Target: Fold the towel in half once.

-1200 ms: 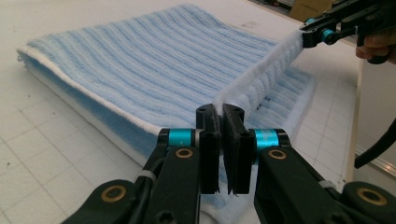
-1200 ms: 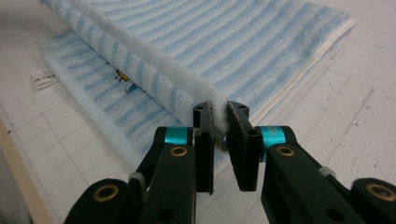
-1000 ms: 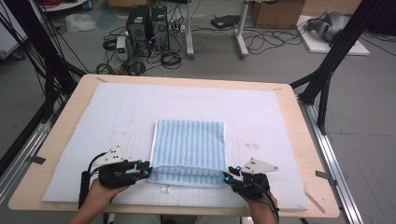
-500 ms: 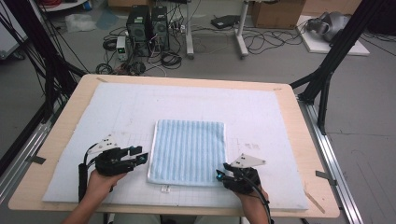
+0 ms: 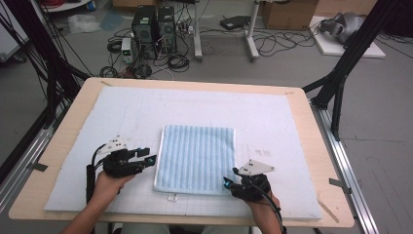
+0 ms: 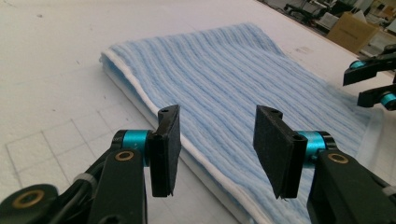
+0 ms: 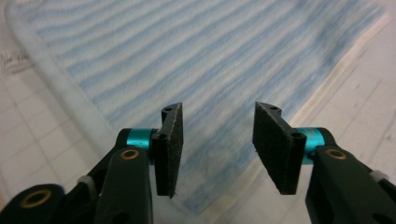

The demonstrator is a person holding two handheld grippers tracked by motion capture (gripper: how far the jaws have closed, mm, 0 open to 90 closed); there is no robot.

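High view overlooks table; gripper views closely share the towel (image 5: 197, 158).

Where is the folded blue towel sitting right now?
In the high view the folded blue striped towel lies flat on the white mat, near its front edge, between the left tool and the right tool, both open beside it.

Even, soft overhead light is filling the room — nothing is glaring, and only faint shadows are sitting under my hands on the white mat (image 5: 195, 105). From above, the picture is looking coarse and slightly soft. Along my left jaws the striped towel (image 6: 243, 88) is staying crisp; along my right, the towel is blurring behind sharp pads — the far corners are smearing most.
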